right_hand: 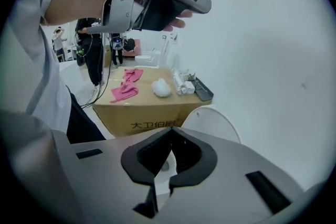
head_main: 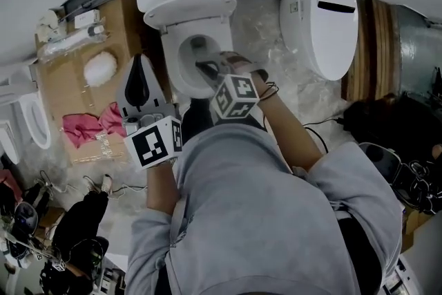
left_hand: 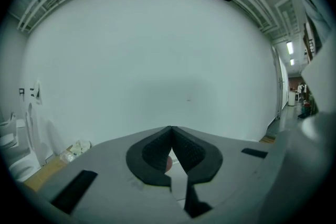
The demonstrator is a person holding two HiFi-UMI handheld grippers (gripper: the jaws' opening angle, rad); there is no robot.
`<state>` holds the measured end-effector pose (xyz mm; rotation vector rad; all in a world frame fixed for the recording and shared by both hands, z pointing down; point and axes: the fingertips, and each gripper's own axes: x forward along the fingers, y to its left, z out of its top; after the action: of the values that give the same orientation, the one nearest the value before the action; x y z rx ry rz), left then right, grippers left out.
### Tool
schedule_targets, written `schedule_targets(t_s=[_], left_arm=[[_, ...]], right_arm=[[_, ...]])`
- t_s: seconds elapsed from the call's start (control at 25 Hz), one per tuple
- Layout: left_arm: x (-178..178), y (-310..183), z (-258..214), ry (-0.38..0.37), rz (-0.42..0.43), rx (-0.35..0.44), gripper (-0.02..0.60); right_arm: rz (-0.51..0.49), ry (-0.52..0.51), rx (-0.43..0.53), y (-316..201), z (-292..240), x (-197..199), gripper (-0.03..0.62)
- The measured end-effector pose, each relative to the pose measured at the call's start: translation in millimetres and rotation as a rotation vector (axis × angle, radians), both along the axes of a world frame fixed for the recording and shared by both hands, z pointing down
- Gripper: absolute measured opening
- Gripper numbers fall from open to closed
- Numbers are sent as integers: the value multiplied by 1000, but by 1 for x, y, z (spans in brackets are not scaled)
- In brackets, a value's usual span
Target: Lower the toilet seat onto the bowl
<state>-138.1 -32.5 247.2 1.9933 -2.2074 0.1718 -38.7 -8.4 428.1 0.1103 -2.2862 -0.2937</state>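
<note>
The toilet (head_main: 195, 45) backs against the wall. Its toilet seat (head_main: 188, 9) appears upright at the tank, not yet lowered. The right gripper (head_main: 205, 68) hovers over the bowl, jaws pressed together and empty, probably ready to nudge the seat. The left gripper (head_main: 141, 60), closed and empty, hangs clear beside it.

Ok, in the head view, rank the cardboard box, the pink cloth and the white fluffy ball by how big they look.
1. cardboard box
2. pink cloth
3. white fluffy ball
Cloth and ball both lie on the box, so nearness hardly skews this.
</note>
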Motion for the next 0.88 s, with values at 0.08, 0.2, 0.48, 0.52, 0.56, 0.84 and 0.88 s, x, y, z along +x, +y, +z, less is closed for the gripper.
schedule_targets(t_s=[0.08,0.2,0.48,0.52,0.56,0.84,0.88], left_arm=[[1,4,-9,3,0,17,0],[4,6,-22,-3,8,42,0],[8,8,-48,-16,27,105,0],[8,8,-50,-17,27,111,0],[7,8,-52,-19,26,117,0],[7,5,-65,-13,43,142,0],[7,5,-66,-14,46,145,0]], right_arm=[[-3,-19,32,-2,-17,-3,0],[4,-52,76,-9,-43,-6,0],[51,-191,156,-19,-112,-10,0],[62,-224,164,-21,-124,-11,0],[74,-255,174,-23,-136,-12,0],[167,-467,205,-33,-209,-8,0],[186,-505,200,-34,-218,-6,0]])
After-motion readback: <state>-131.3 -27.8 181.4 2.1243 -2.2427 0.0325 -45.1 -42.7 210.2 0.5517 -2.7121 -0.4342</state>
